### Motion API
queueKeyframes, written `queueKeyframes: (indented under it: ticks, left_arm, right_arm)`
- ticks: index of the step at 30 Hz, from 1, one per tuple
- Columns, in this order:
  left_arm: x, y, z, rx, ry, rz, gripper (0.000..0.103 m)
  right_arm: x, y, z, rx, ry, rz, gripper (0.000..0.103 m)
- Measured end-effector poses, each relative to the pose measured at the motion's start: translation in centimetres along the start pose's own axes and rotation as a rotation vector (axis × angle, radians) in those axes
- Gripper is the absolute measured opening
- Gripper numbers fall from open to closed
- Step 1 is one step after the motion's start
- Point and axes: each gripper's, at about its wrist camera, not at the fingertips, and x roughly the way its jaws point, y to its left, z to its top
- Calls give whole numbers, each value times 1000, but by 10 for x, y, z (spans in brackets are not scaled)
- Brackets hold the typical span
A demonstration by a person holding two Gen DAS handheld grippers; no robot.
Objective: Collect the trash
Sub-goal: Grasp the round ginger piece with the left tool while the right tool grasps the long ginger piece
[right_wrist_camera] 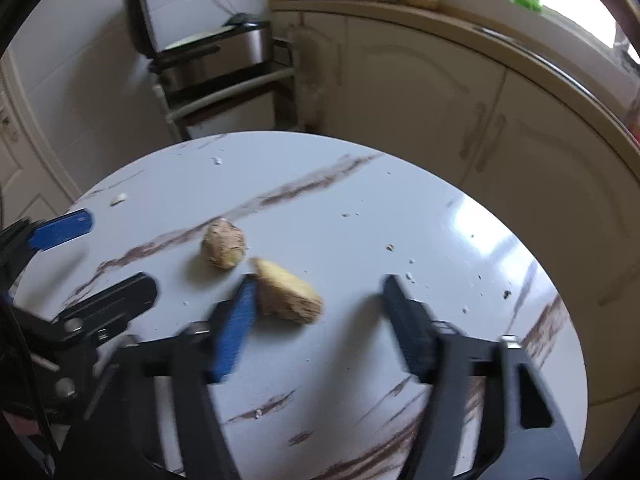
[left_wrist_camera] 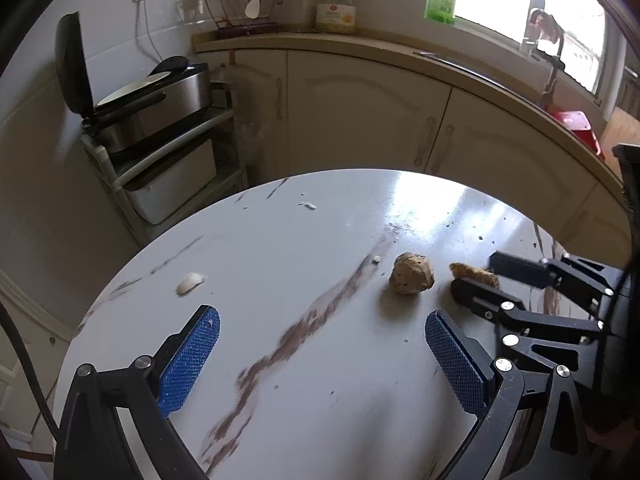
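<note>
Round white table [left_wrist_camera: 320, 360] with brown marbled streaks, kitchen behind it.

Trash on the table:
- Two ginger pieces near the middle. The round lump [left_wrist_camera: 411, 279] sits free. The long piece [right_wrist_camera: 288, 294] lies just right of it, seen from the left wrist.
- Garlic clove [left_wrist_camera: 190, 282] well left of the lump, on bare tabletop.
- White scrap [left_wrist_camera: 309, 205] near the far edge.
- Small crumb [left_wrist_camera: 376, 259] just left of the lump. Dark specks are scattered on the right side of the table.

Left gripper [left_wrist_camera: 320, 360]: jaws wide, nothing between them, blue pads facing each other over bare table. The lump lies beyond its right finger, apart from it. The clove lies beyond its left finger, also apart.

Right gripper [right_wrist_camera: 316, 316]: jaws partly closed, straddling the long piece. The right wrist view is blurred. The left finger [right_wrist_camera: 236, 328] with the blue pad is at the piece's left edge and looks to be touching it. The right finger [right_wrist_camera: 408, 324] is clearly apart from it, with bare table in the gap. So the piece is between the jaws but not clamped. The left wrist view puts the same piece between the right gripper's dark fingers.

Background: open cooker [left_wrist_camera: 120, 96] on a shelf cart far left. Cream cabinets [left_wrist_camera: 360, 112] run under a counter. On the counter stand a jar [left_wrist_camera: 335, 12] and a green bottle [left_wrist_camera: 440, 0] by the window.
</note>
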Motion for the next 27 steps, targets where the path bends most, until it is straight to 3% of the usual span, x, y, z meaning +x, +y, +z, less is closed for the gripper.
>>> queueKeyframes:
  ticks: [2, 10, 12, 16, 20, 27]
  left_arm:
    - [9, -3, 5, 8, 5, -13, 101]
    - [54, -31, 22, 76, 43, -19, 101]
    - [63, -34, 28, 90, 51, -7, 96]
    - [72, -34, 35, 85, 32, -16, 74]
    - [70, -36, 34, 77, 33, -59, 25]
    - [55, -33, 14, 45, 27, -98, 24]
  right_arm:
    - [-2, 1, 1, -3, -6, 11, 28]
    - [-22, -29, -14, 96, -39, 34, 28]
    - [-30, -36, -19, 112, -47, 33, 28]
    - [-43, -45, -24, 132, -56, 37, 28]
    - [-49, -48, -29, 144, -61, 44, 28]
    - [-63, -48, -42, 170, -77, 63, 28]
